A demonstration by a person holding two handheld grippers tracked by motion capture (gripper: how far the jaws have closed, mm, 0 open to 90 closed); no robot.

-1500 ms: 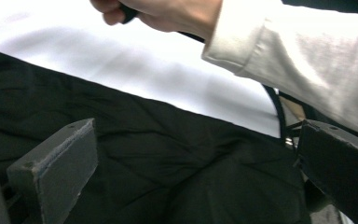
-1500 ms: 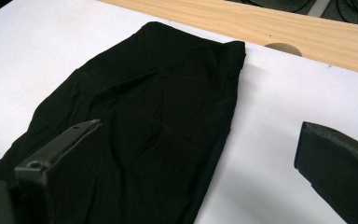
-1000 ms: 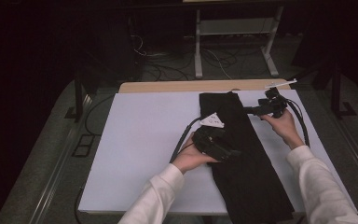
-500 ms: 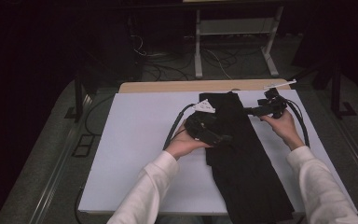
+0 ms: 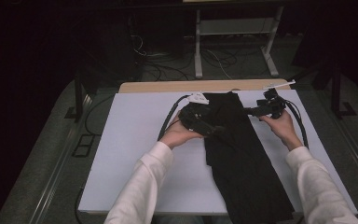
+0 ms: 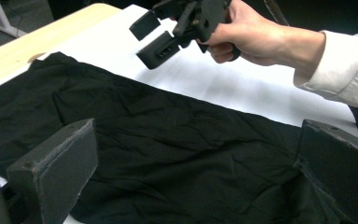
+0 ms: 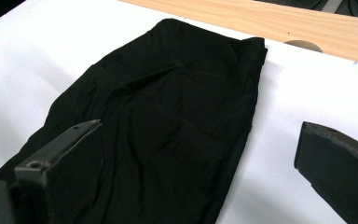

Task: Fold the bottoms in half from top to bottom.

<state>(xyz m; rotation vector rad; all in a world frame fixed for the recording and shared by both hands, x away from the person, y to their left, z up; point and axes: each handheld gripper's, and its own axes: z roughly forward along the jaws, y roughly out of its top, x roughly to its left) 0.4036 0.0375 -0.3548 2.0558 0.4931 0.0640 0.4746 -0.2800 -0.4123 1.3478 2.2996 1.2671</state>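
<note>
A long black folded cloth garment (image 5: 240, 154) is laid down the right centre of the white-covered worktop (image 5: 135, 140), bare sheet open at frame left. The left gripper (image 5: 200, 119) is held over its upper edge, the right gripper (image 5: 265, 108) beside it, both jaws apart, empty. Dark floor surrounds.

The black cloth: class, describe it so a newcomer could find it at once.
Find the white sheet covering the table. A long strip of black cloth runs down its right half, between the person's two hands. It is the sheet's one dark, wrinkled thing.
</note>
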